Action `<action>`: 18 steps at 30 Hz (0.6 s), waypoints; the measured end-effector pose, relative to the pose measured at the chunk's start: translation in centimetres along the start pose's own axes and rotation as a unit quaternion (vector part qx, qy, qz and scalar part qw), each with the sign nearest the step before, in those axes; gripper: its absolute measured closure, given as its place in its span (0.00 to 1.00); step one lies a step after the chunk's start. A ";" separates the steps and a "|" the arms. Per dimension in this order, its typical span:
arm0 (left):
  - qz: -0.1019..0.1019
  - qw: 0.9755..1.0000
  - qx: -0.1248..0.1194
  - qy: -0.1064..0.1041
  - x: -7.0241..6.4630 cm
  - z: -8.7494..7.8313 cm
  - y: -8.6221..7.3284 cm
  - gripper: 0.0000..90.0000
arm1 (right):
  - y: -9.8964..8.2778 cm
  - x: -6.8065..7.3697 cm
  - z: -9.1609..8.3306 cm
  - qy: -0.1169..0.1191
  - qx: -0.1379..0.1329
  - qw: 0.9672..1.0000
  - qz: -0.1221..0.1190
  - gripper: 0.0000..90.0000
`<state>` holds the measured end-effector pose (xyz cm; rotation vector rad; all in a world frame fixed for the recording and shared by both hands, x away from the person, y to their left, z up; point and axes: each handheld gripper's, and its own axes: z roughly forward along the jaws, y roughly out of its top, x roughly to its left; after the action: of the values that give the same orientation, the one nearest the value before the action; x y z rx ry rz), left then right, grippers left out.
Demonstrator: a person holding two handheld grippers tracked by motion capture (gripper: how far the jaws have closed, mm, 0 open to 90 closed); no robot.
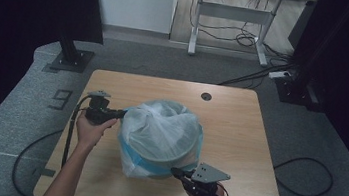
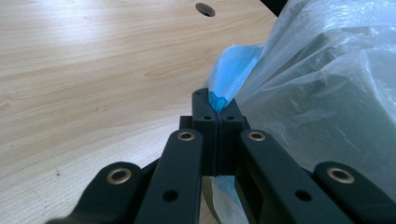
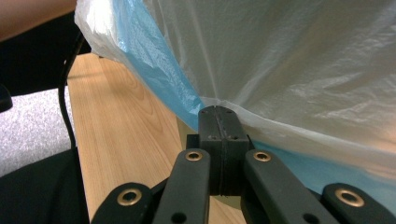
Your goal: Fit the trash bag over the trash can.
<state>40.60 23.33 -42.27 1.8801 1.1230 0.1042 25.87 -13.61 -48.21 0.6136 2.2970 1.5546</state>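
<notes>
High view: wooden table [image 1: 241, 111], round bin [image 1: 168, 150] mid-table, lined with a translucent white bag [image 1: 158, 131] with a blue edge band, draped over the rim and down the sides. Left gripper [image 1: 122, 114] at the bag's upper-left edge, right gripper [image 1: 174, 171] at the lower-right hem, near the table's front edge

Left gripper view: left gripper [image 2: 217, 109] jaws closed tight on a pinch of the blue band [image 2: 233, 65]; bag film bulges right, bare table left with a cable hole [image 2: 205, 9]

Right gripper view: right gripper [image 3: 218, 112] jaws closed, clamped on the bag's film where white meets blue; bin side just behind

Step, judged: fitting the liner on the bin, both edges pinched. Next move likely needs pulling the hem down and outward evenly so it seats on the rim; uneven pull could tear the film or tip the bin
</notes>
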 end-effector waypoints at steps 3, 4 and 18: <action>0.003 1.000 0.005 0.001 -0.1 0.0 0.0 0.99 | -0.4 0.0 0.5 0.002 0.009 1.000 0.000 0.99; 0.004 1.000 0.007 0.001 -0.1 0.1 -0.1 0.99 | -0.5 0.0 0.6 0.003 0.011 1.000 0.001 0.99; -0.003 1.000 0.012 -0.002 0.1 0.8 -1.1 0.99 | -2.2 -0.9 1.5 -0.001 0.025 1.000 0.014 0.99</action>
<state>40.34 23.10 -43.54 1.8971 1.1328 0.0845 26.99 -13.54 -50.81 0.6622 2.3412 1.5127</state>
